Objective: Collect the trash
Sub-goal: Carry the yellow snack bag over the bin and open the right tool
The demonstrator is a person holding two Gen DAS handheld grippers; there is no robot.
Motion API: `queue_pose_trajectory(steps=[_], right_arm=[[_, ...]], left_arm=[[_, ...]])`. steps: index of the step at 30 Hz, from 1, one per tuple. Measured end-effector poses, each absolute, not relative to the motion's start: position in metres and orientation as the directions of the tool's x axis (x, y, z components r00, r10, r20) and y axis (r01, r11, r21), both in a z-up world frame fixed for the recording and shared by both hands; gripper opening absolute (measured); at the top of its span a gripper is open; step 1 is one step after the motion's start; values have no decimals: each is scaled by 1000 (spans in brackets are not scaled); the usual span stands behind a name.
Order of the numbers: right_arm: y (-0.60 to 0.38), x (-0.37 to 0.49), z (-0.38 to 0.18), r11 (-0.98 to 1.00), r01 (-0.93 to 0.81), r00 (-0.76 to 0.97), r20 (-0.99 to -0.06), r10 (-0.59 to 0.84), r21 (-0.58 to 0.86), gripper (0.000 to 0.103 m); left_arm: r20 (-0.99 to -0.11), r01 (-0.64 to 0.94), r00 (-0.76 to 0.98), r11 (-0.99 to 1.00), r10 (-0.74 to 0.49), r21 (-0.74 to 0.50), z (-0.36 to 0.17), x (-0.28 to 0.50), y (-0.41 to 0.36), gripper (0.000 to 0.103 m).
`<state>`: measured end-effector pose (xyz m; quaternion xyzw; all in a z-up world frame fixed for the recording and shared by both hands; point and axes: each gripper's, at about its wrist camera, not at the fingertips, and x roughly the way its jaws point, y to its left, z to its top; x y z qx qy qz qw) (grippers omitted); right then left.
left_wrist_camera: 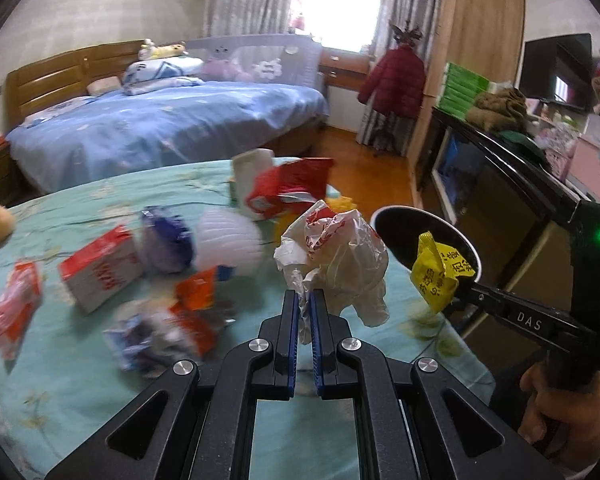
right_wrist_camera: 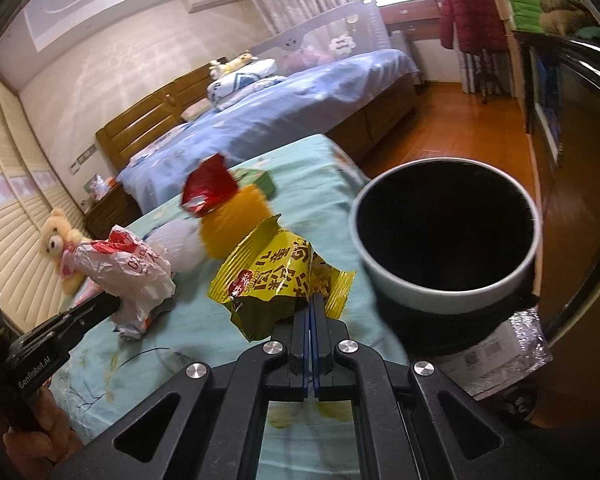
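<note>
Crinkled white plastic, printed red, is what I'm pinching in my left gripper (left_wrist_camera: 305,300): the crumpled bag (left_wrist_camera: 336,256) is bunching above its clenched blue pads, over the teal floral tablecloth (left_wrist_camera: 80,360). My right gripper (right_wrist_camera: 313,304) is clamping a glossy yellow snack wrapper (right_wrist_camera: 276,280) by its torn edge. At two o'clock from the wrapper, a round, dark-lined bin (right_wrist_camera: 444,232) is gaping. Blurred cartons (left_wrist_camera: 100,268) are lying at nine o'clock.
</note>
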<state>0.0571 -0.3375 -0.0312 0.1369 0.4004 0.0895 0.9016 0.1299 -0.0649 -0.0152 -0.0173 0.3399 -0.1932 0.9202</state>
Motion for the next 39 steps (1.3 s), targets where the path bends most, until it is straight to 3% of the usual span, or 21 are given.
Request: queue_pose_trajectory(steps=[35,39], right_arm=[[-459,125,-51,937,124,590,-783,195,327,0],[-461,129,-51,938,130,586,-788,189,322,5]], left_arm=[[-703,484,567,864,-430,-138,-38,264,-185,5],[-710,486,560,863,-427,-136,-39,275,-192,5]])
